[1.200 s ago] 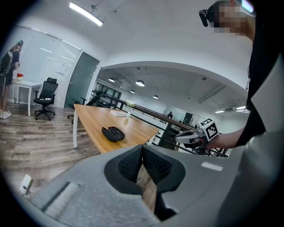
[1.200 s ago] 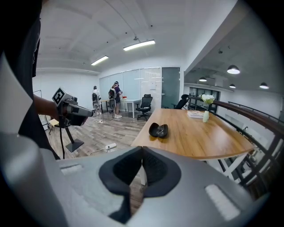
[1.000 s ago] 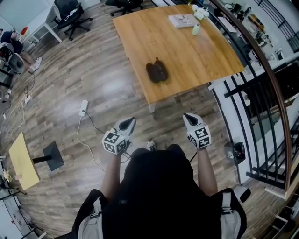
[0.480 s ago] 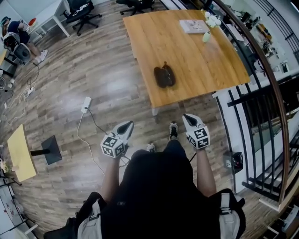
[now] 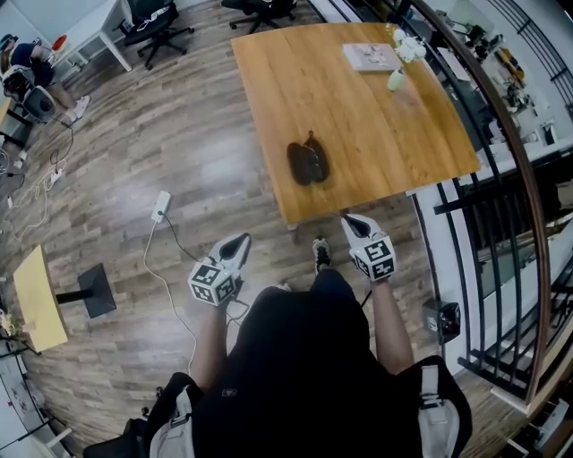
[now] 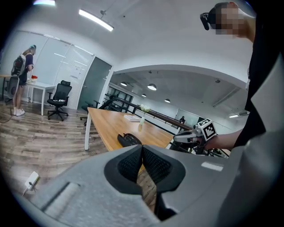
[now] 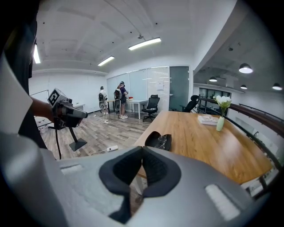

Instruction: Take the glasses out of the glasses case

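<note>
A dark glasses case (image 5: 307,163) lies open on the wooden table (image 5: 376,116) near its front edge. In the right gripper view the case (image 7: 159,141) shows glasses (image 7: 164,141) lying inside it. The same case (image 6: 128,139) appears small in the left gripper view. My left gripper (image 5: 240,243) hangs over the floor short of the table, jaws shut with nothing in them. My right gripper (image 5: 349,221) is at the table's front edge, also shut and empty. Both are well apart from the case.
A book (image 5: 372,56) and a small vase with white flowers (image 5: 399,72) stand at the table's far side. A black railing (image 5: 501,179) runs along the right. A power strip and cable (image 5: 160,207) lie on the floor at left, near a stand base (image 5: 92,293). Office chairs (image 5: 158,20) stand far back.
The person has stepped toward the table. Both grippers have come closer to its front edge, the right one now reaching it. Both stay shut.
</note>
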`<control>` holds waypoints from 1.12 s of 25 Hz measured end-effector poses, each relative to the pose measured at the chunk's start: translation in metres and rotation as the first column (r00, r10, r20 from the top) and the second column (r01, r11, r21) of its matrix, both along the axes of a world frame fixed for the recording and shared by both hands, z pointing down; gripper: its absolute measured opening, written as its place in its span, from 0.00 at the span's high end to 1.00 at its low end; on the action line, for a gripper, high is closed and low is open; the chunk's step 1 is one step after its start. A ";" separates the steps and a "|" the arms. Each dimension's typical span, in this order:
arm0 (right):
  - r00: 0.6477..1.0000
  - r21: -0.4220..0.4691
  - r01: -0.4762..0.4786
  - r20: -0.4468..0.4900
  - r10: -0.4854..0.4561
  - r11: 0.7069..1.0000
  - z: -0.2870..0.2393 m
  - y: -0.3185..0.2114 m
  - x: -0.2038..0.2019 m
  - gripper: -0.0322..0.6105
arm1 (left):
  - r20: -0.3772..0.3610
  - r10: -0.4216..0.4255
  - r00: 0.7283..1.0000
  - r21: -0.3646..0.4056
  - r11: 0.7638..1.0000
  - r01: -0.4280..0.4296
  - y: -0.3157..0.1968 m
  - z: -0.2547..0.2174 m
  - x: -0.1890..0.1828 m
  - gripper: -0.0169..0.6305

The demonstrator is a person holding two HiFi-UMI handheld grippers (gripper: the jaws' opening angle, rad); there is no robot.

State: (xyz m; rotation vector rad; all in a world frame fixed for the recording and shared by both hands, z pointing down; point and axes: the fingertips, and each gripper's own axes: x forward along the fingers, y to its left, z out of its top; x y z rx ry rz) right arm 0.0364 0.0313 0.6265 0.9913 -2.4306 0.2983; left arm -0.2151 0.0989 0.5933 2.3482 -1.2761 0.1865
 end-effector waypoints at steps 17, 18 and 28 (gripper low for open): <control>0.985 -0.085 0.175 0.022 -0.174 0.981 0.023 -0.121 0.003 0.95 | 0.032 -0.116 0.993 -0.035 0.993 0.117 -0.102 -0.005 0.037 0.96; 0.982 -0.088 0.190 0.024 -0.188 0.978 0.023 -0.128 0.002 0.94 | 0.035 -0.129 0.991 -0.035 0.991 0.130 -0.106 -0.006 0.037 0.96; 0.937 -0.125 0.350 0.027 -0.349 0.928 0.037 -0.178 -0.011 0.95 | 0.058 -0.283 0.957 -0.033 0.958 0.286 -0.128 -0.013 0.043 0.96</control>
